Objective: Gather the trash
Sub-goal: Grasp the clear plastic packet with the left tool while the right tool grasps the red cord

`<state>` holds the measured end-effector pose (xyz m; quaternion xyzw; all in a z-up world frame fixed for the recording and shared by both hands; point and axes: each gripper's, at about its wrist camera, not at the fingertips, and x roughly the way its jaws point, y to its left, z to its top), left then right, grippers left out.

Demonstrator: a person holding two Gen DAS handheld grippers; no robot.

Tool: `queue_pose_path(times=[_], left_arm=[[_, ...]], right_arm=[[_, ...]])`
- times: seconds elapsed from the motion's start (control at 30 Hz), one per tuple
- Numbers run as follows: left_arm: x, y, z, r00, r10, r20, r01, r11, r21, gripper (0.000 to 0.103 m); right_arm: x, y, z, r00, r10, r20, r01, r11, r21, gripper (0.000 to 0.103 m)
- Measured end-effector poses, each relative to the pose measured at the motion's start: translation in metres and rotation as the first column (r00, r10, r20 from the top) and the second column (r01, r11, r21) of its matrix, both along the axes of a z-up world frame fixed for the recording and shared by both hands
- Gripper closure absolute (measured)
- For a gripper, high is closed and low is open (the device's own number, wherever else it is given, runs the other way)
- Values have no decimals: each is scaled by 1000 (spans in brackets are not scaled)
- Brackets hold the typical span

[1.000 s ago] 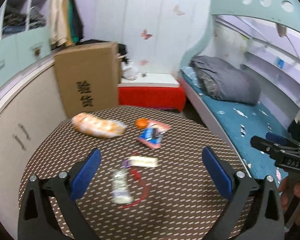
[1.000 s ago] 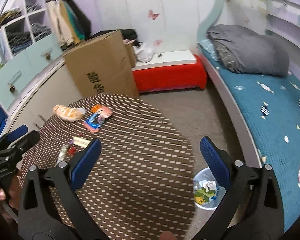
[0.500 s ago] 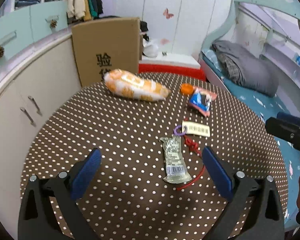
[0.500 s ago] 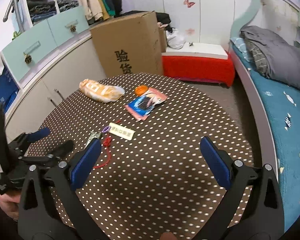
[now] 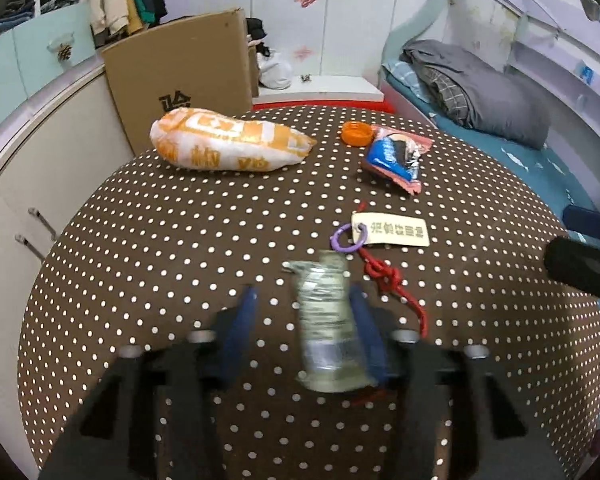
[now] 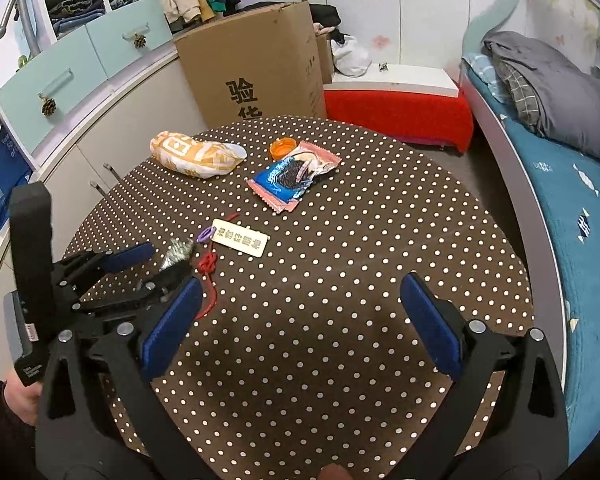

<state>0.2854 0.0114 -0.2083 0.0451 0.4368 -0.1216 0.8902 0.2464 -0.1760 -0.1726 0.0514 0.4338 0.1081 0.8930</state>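
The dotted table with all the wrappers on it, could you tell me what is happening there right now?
A person holding a gripper in each hand is clearing trash from the dotted table. The left gripper has just been closing, with the clear plastic packet between its blue pads; whether both pads press it yet is unclear. The right gripper hangs open over bare cloth. The orange bag, blue snack wrapper, orange cap and tag lie untouched.
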Motion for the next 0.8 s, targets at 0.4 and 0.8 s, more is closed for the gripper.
queue_pose_path(times=[0.4,0.8], left_arm=[[-21,56,5,992,118,-37,-122,986,-117,88],[-41,77,8,985,155,-81,-167,971,-168,88]], right_arm=[[29,66,-35,979,197,-45,-198,980,-14,40],[22,80,-39,961,275,-13,-275,961,-23,93]])
